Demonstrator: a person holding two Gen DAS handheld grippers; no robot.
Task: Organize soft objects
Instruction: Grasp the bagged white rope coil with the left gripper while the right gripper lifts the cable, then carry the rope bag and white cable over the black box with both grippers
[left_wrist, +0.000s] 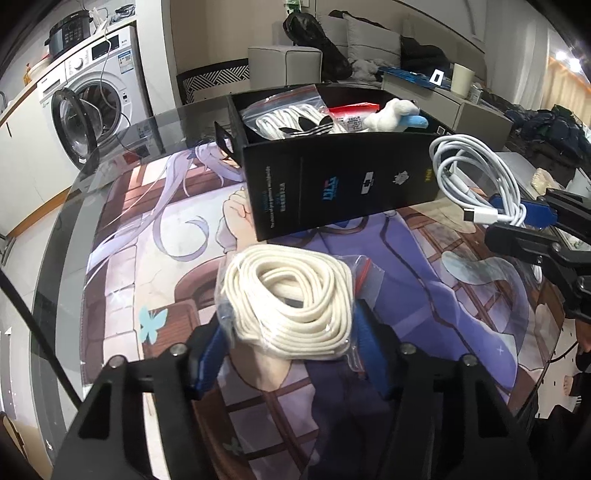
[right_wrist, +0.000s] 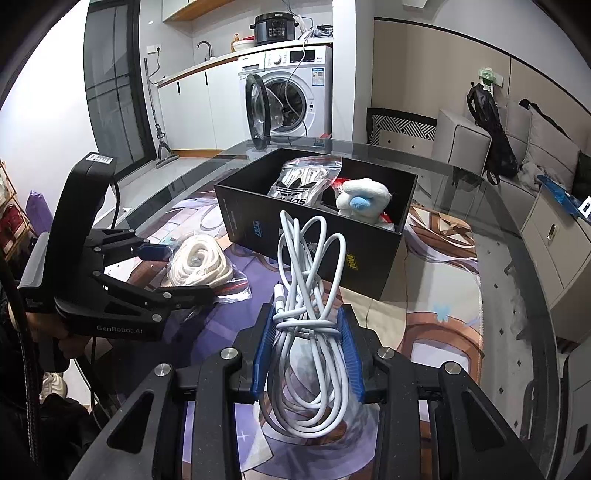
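My left gripper (left_wrist: 291, 325) is shut on a clear bag of cream laces (left_wrist: 291, 299), low over the printed mat; it also shows in the right wrist view (right_wrist: 199, 262). My right gripper (right_wrist: 306, 321) is shut on a coiled white cable (right_wrist: 310, 295), held above the mat in front of the black box (right_wrist: 258, 221). That cable shows at right in the left wrist view (left_wrist: 476, 177). The black box (left_wrist: 332, 177) holds a bagged pair of white laces (left_wrist: 295, 122) and a white and blue plush toy (right_wrist: 362, 199).
A printed mat (left_wrist: 147, 229) covers the round glass table (right_wrist: 498, 206). A washing machine with its door open (right_wrist: 291, 96) stands beyond the table. A sofa with bags and clothes (left_wrist: 369, 48) is behind the box. A low cabinet (right_wrist: 554, 240) stands right.
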